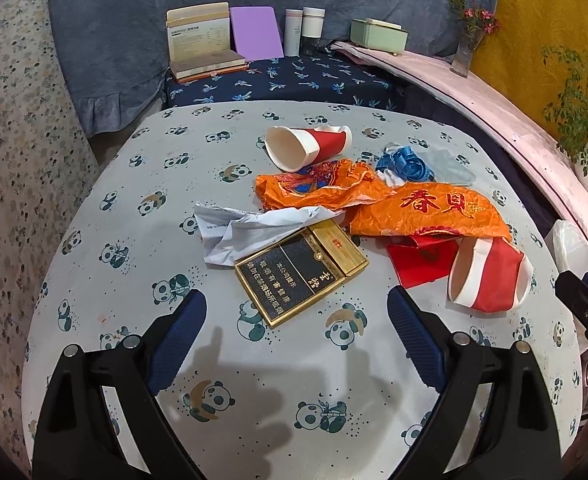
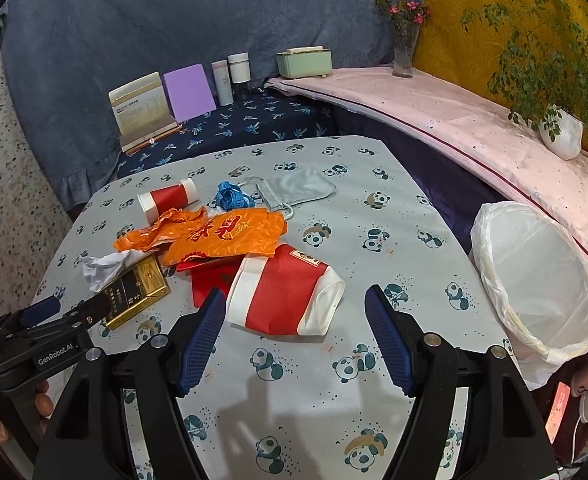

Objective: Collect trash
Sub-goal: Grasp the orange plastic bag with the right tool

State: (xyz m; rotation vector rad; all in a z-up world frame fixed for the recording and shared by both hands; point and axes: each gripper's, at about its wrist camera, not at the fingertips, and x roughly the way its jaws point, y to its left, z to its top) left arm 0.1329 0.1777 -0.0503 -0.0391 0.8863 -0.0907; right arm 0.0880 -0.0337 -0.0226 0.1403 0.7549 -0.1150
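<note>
Panda-print counter (image 2: 394,216) before blue drapery, a pink ledge along its far right side.

Counted on the counter: two crushed red-and-white paper cups, one crumpled orange wrapper (image 2: 222,240), one crumpled white paper (image 1: 250,228), one black-and-gold cigarette box (image 1: 300,276), one red envelope (image 1: 418,260), one coil of blue tape (image 2: 230,198), one grey drawstring pouch (image 2: 300,188). Off the counter's right edge, one white-lined bin (image 2: 534,280).

Landmark: the near paper cup (image 2: 286,300), lying on its side. Right tool (image 2: 294,336) just short of it, released, pads wide apart either side of its near end, not touching. Cigarette box left of the cup, straight ahead of the left tool (image 1: 298,340), likewise released and gaping with bare counter between its pads. Far paper cup (image 1: 306,146) well behind, beyond the wrapper. Bin well to the cup's right.

Envelope half buried under the cup and the wrapper. Box lettering too small to read. Left tool's tip overlapping the box in the right wrist view. Fingers of one hand (image 2: 40,400) cut off at the lower left edge.
</note>
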